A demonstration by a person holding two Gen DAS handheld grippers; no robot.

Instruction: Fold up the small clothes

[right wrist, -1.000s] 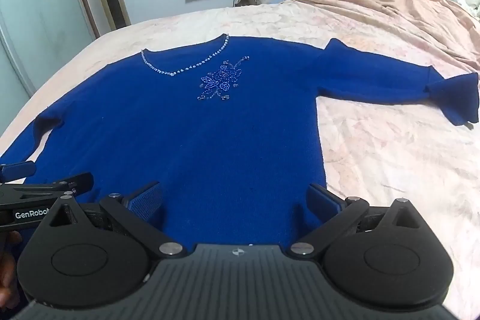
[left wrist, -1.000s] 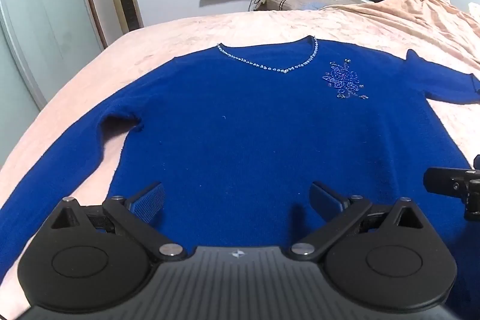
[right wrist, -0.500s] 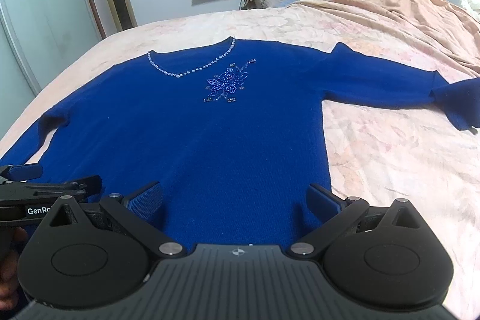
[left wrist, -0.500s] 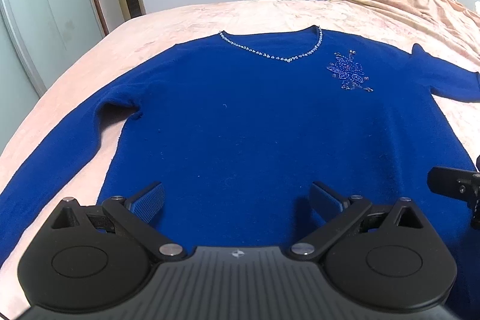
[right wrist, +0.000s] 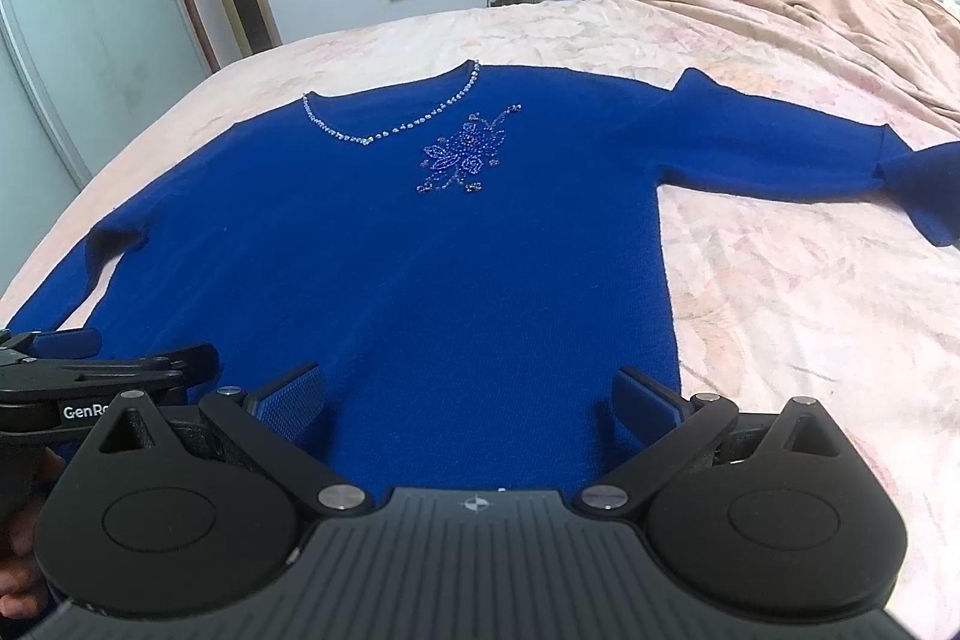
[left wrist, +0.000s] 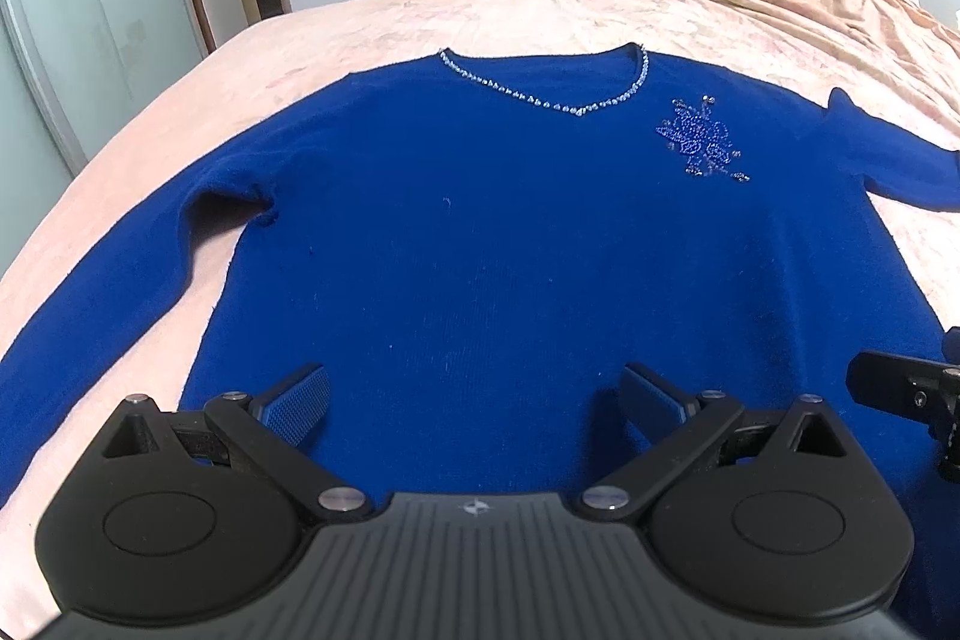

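On bed: blue sweater flat; left tool, right tool wide, empty.

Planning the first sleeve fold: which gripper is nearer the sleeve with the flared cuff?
Right. The right gripper hovers over the hem on the flared cuff's side; the left gripper is farther, toward the other sleeve.

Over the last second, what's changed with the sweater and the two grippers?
Both open grippers, left and right, have drifted slightly, so the blue sweater shifts in both views. Nothing was grasped or released. The sweater stays flat on the pink bedspread, sleeves spread.
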